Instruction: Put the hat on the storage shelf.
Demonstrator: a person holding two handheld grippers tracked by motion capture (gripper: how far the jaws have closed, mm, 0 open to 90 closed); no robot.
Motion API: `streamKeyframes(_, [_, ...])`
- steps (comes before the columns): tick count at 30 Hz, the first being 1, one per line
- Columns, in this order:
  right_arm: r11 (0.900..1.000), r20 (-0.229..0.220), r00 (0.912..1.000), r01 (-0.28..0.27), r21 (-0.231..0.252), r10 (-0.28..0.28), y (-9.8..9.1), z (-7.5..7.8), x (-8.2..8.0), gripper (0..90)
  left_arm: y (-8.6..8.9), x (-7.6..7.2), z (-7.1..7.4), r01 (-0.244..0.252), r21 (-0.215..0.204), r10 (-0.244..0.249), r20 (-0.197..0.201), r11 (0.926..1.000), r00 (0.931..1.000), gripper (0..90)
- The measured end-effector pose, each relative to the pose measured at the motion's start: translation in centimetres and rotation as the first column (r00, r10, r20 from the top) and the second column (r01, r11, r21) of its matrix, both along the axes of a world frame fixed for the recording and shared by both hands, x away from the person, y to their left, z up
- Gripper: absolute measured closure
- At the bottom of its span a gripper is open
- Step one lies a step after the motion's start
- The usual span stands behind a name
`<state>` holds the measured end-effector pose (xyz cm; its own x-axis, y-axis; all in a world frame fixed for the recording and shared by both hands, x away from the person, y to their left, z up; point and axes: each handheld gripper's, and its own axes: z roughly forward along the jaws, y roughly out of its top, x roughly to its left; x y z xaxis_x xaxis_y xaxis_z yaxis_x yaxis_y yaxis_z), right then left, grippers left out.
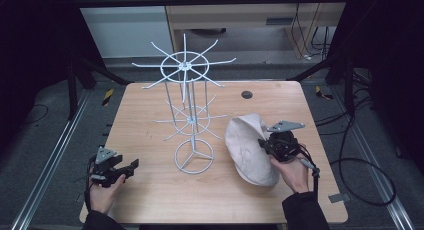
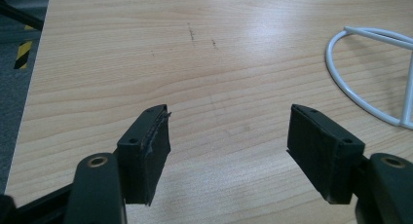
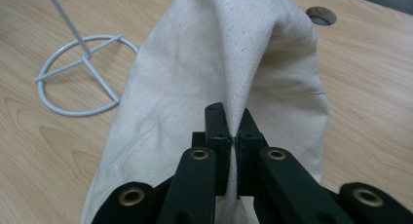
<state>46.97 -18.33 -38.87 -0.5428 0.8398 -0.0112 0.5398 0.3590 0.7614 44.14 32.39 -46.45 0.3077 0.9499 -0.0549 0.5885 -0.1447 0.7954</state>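
**Cloth pinched beside the wire rack**

While the left gripper [image 1: 131,166] hovers with jaws spread wide and empty over the wooden table [image 1: 150,190], the right gripper [image 3: 233,118] is clamped on a raised fold of cream cloth [image 3: 234,53], just right of the white wire rack [image 1: 192,130].

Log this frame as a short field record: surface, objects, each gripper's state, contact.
surface: wooden table with a round grommet hole
rack: white wire display stand, two tiers of radial hooks, ring base, upright at table centre
cloth: cream canvas fabric piece, right of the stand, one fold lifted
left gripper: open, holding nothing, low over bare wood left of the ring base
right gripper: shut on a fold of the cloth
hooks: nothing hanging on them
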Motion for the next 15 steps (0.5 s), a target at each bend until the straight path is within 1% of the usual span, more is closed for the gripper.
streamKeyframes(2, [0.9999,0.01,0.9999,0.002,0.012,-0.002,-0.2,0.2,-0.2,88.5,0.0,0.0,0.0,0.0,0.0,0.0,0.001,1.0,1.0,31.7])
streamKeyframes(5, [0.9996,0.039,0.9992,0.007,0.028,-0.008,-0.6,0.4,-0.7,88.5,0.0,0.0,0.0,-0.001,0.0,0.001,0.001,1.0,1.0,31.7])
streamKeyframes(7, [0.9992,0.069,0.9976,0.007,0.04,-0.01,-0.9,0.7,-1.0,88.5,0.0,0.0,0.0,-0.001,0.0,0.001,0.001,1.0,1.0,31.7])
streamKeyframes(9, [0.9988,0.089,0.996,0.008,0.048,-0.013,-1.2,0.9,-1.3,88.5,0.0,0.0,0.0,-0.001,0.001,0.001,0.002,1.0,1.0,31.7])
streamKeyframes(13, [0.998,0.115,0.9933,0.007,0.063,-0.014,-1.6,1.3,-1.7,88.5,-0.1,0.0,0.0,0.002,0.001,-0.002,0.003,1.0,1.0,31.8])
streamKeyframes(15, [0.9976,0.14,0.9901,0.002,0.069,-0.012,-1.9,1.5,-1.9,88.5,-0.1,0.0,0.0,0.003,0.0,-0.003,0.003,1.0,1.0,31.8])
